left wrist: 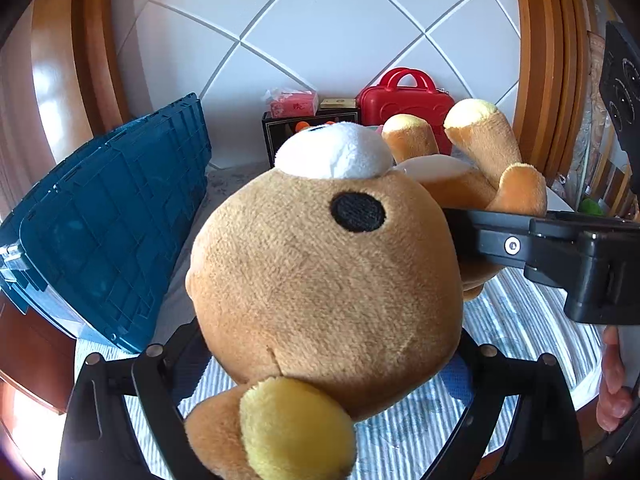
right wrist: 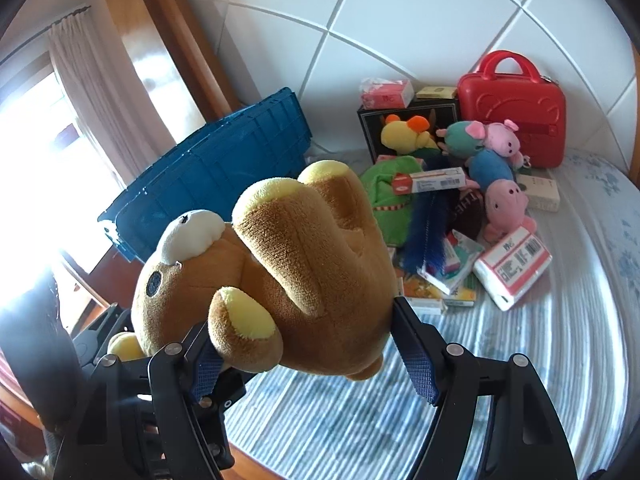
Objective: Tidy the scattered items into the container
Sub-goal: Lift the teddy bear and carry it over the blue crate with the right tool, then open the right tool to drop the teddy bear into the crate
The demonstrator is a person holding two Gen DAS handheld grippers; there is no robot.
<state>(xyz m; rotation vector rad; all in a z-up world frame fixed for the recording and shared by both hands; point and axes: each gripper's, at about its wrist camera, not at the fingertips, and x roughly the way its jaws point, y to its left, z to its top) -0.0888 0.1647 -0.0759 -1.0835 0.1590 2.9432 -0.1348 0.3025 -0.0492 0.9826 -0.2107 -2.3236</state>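
Observation:
A brown plush bear (left wrist: 320, 272) with a white muzzle and yellow paws is held up above the striped bedspread by both grippers. My left gripper (left wrist: 324, 356) is shut on the bear's head. My right gripper (right wrist: 308, 344) is shut on the bear's body (right wrist: 320, 264), legs pointing up; it also shows in the left wrist view (left wrist: 532, 240), coming in from the right. The blue crate (left wrist: 112, 224) stands at the left, its side facing me; it also shows in the right wrist view (right wrist: 216, 168). Its inside is hidden.
A pile of plush toys and boxes (right wrist: 460, 208) lies on the bedspread (right wrist: 560, 340) to the right. A red case (right wrist: 516, 112) and a black box (right wrist: 404, 128) stand against the white padded headboard. A wooden frame runs behind the crate.

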